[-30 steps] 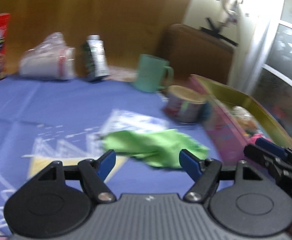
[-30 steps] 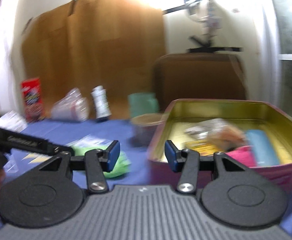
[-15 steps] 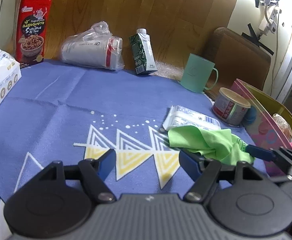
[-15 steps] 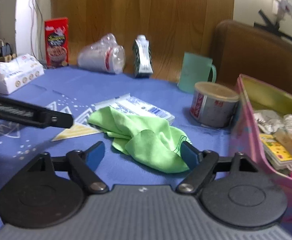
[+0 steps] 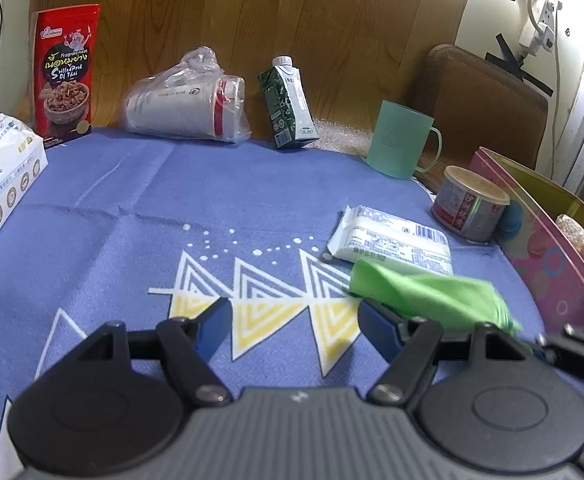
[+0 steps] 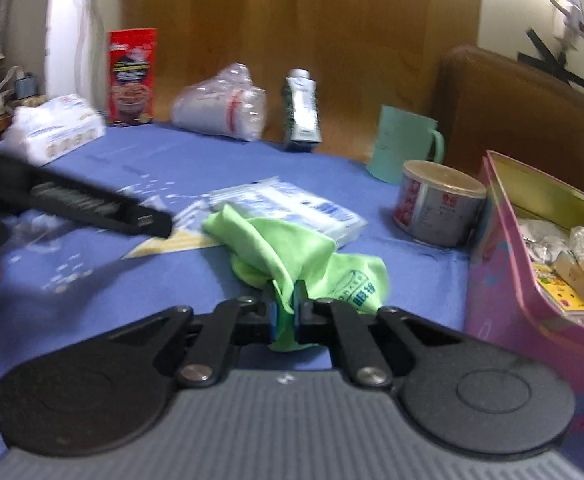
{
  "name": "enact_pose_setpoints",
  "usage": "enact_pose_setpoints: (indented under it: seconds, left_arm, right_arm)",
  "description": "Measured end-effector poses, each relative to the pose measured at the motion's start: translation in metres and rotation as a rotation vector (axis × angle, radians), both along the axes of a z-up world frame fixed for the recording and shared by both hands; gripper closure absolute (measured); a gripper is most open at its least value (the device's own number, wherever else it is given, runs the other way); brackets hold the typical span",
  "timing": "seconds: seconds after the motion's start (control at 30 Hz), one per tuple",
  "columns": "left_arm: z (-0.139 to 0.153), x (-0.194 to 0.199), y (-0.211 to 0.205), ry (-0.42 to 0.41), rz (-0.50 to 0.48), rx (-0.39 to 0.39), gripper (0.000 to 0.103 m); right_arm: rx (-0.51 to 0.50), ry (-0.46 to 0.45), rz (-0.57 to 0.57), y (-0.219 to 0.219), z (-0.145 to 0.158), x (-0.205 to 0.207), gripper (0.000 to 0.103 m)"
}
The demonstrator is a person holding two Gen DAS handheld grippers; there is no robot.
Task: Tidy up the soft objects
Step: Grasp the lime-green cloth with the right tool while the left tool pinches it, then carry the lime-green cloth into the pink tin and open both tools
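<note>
A crumpled green cloth [image 6: 292,252] lies on the blue tablecloth, partly over a white wipes packet [image 6: 288,204]. My right gripper [image 6: 285,312] is shut on the cloth's near edge. The cloth also shows in the left wrist view [image 5: 428,296], just beyond the right finger of my left gripper [image 5: 290,326], which is open and empty above the tablecloth. The left gripper's finger shows at the left of the right wrist view [image 6: 92,208]. A pink tin box [image 6: 508,280] with a gold inside stands at the right and holds several small packets.
A food can [image 5: 470,208], a green mug [image 5: 402,146], a drink carton [image 5: 288,102], bagged cups [image 5: 188,100] and a red snack bag [image 5: 67,72] stand along the back. A tissue pack [image 5: 0,184] lies at the left. A brown chair back [image 5: 488,100] is behind.
My right gripper has closed on the green cloth's near edge; it was open half a second ago. The left gripper has shifted slightly left and stays open.
</note>
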State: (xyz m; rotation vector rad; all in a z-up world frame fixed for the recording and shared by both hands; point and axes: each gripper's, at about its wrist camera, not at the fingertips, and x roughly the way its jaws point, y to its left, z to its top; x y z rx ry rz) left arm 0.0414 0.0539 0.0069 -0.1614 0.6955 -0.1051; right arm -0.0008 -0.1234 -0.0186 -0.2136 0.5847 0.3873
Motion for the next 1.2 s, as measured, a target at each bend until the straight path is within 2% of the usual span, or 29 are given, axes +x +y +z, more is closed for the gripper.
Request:
enact_pose_setpoints:
  seconds: [0.23, 0.37, 0.43, 0.5, 0.53, 0.63, 0.8, 0.9, 1.0, 1.13, 1.2]
  left_arm:
    - [-0.001, 0.000, -0.004, 0.000, 0.004, 0.020, 0.029]
    - [-0.001, -0.002, -0.004, -0.001, 0.007, 0.018, 0.029]
    - [0.000, -0.002, -0.001, 0.004, 0.004, -0.004, 0.028]
    - [0.002, -0.003, 0.004, 0.010, 0.003, -0.037, 0.025]
    - [0.003, -0.004, 0.005, 0.013, 0.001, -0.053, 0.024]
    - [0.007, -0.007, 0.006, 0.017, -0.019, -0.095, 0.020]
    - [0.018, -0.017, 0.000, -0.011, -0.070, -0.106, 0.008]
    - [0.023, -0.022, -0.005, -0.013, -0.134, -0.143, 0.003]
    - [0.023, -0.026, -0.011, 0.001, -0.199, -0.166, 0.002]
    - [0.018, -0.029, -0.016, 0.029, -0.229, -0.185, 0.002]
    - [0.015, -0.028, -0.018, 0.042, -0.233, -0.199, 0.007]
  right_arm:
    - [-0.003, -0.036, 0.109, 0.009, 0.004, -0.034, 0.093]
    - [-0.029, -0.047, 0.113, 0.011, 0.001, -0.034, 0.090]
    - [-0.015, -0.033, 0.105, 0.007, 0.001, -0.031, 0.078]
    - [-0.004, -0.043, 0.086, 0.003, 0.003, -0.032, 0.042]
    - [0.003, -0.052, 0.078, 0.001, 0.004, -0.033, 0.039]
    - [0.013, -0.042, 0.066, -0.005, 0.004, -0.031, 0.037]
    - [0.048, 0.017, 0.050, -0.010, 0.000, -0.024, 0.032]
    - [0.052, 0.041, 0.059, -0.009, -0.002, -0.023, 0.032]
    - [0.055, 0.053, 0.062, -0.009, -0.003, -0.022, 0.031]
    - [0.063, 0.066, 0.062, -0.011, -0.004, -0.022, 0.031]
    - [0.058, 0.065, 0.065, -0.009, -0.004, -0.022, 0.031]
